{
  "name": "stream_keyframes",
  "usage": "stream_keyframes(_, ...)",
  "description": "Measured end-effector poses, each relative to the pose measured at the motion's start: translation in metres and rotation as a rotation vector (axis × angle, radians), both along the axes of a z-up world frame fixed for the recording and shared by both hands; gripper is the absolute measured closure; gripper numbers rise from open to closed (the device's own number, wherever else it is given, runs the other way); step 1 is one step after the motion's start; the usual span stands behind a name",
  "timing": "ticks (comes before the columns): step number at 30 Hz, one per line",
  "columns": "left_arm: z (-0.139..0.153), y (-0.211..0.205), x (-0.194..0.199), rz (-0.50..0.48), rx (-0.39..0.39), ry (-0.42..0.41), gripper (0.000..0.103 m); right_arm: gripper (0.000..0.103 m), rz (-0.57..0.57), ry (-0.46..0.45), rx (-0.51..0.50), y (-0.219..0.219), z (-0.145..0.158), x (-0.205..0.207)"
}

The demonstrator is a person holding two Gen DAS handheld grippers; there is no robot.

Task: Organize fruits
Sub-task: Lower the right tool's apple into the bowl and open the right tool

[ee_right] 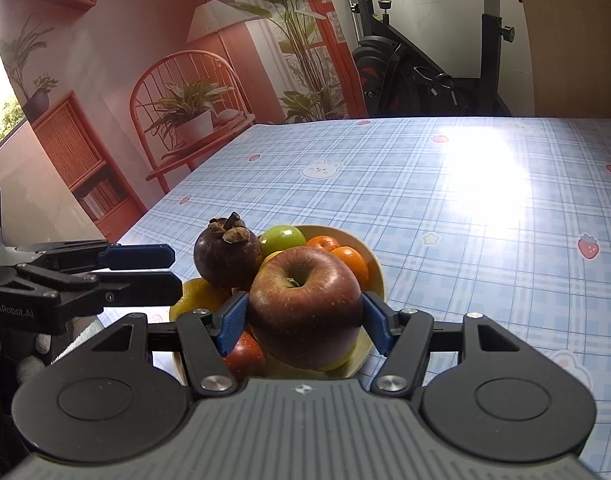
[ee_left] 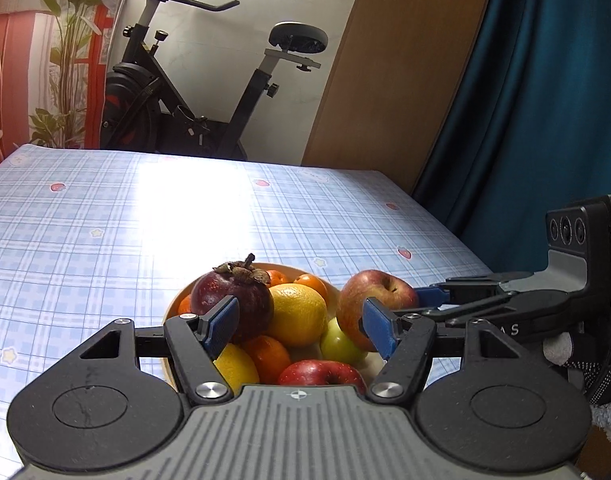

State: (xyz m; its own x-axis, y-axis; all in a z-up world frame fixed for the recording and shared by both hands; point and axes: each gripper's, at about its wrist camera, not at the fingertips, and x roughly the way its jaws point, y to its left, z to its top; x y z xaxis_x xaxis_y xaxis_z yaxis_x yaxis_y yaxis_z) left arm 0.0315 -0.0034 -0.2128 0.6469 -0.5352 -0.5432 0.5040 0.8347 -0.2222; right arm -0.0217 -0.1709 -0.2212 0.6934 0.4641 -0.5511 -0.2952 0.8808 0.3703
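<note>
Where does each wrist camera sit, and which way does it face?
Left wrist: on the left gripper, facing the fruit bowl and exercise bike; its open jaws show, plus the right gripper at right.
Right wrist: on the right gripper, facing the bowl; its jaws clamp a red apple.
Shared: bowl, mangosteen, apple, checked table, bike.

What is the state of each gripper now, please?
Left gripper: open, holding nothing.
Right gripper: closed on the red apple.
</note>
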Motion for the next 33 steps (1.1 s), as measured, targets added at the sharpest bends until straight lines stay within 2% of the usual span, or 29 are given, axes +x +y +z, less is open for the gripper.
stream_keyframes(5, 0.012, 0.014, 0.007, 0.091, -0.011, -0.038, 0.032, 0.04, 0.031, -0.006, -0.006, 0.019, 0.003, 0.005)
stream_keyframes(12, 0.018, 0.03, 0.016, 0.197, -0.035, -0.034, 0.032, 0.04, 0.075, -0.032, -0.04, 0.042, 0.008, 0.016)
stream_keyframes(25, 0.017, 0.037, 0.015, 0.225, -0.04, -0.016, 0.031, 0.037, 0.072, -0.035, -0.106, 0.054, 0.011, 0.017)
stream_keyframes(28, 0.018, 0.036, 0.017, 0.237, -0.028, -0.013, 0.026, 0.036, 0.061, -0.037, -0.119, 0.053, 0.013, 0.017)
stream_keyframes(33, 0.017, 0.036, 0.016, 0.243, -0.018, -0.008, 0.024, 0.036, 0.037, -0.02, -0.123, 0.048, 0.006, 0.015)
